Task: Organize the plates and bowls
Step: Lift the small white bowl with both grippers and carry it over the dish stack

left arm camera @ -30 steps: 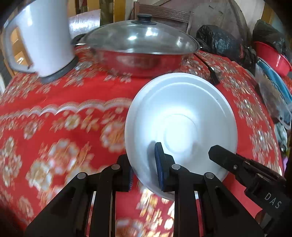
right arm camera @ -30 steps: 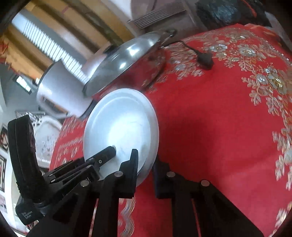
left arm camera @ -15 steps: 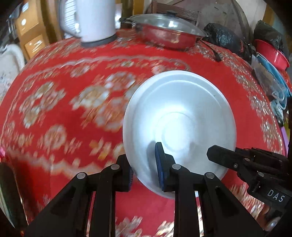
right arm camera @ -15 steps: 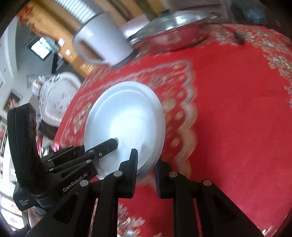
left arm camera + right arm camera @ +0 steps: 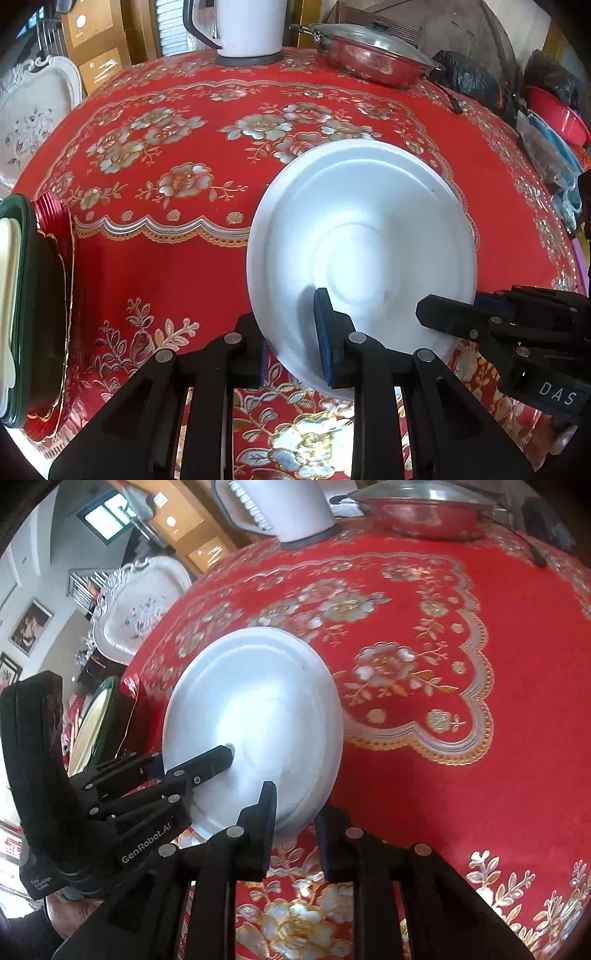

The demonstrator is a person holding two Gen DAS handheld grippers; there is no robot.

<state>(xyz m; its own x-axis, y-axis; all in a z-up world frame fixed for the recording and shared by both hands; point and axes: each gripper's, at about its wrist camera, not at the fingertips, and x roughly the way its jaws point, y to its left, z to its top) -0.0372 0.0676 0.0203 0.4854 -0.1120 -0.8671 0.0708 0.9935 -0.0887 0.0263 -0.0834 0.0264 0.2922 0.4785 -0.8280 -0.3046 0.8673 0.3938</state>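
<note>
A white plate (image 5: 362,240) sits in the centre-right of the left wrist view and centre-left of the right wrist view, held tilted above the red flowered cloth of the worktop (image 5: 177,266) by both tongs. The left tongs (image 5: 291,347) are almost fully closed, pinching the plate's near rim at the lower centre of the frame, one blue pad on its face and the other behind it. The right tongs (image 5: 295,823) grip the rim on the other side, their jaws just beginning to open with the rim between them and the pads touching it. At the left edge of the left wrist view stands a stack of dishes (image 5: 33,314), red and dark green with a cream one on top. Along the upper edge are a white kettle (image 5: 251,26) and, to its right, a lidded steel pan (image 5: 369,59), well apart from the plate.
</note>
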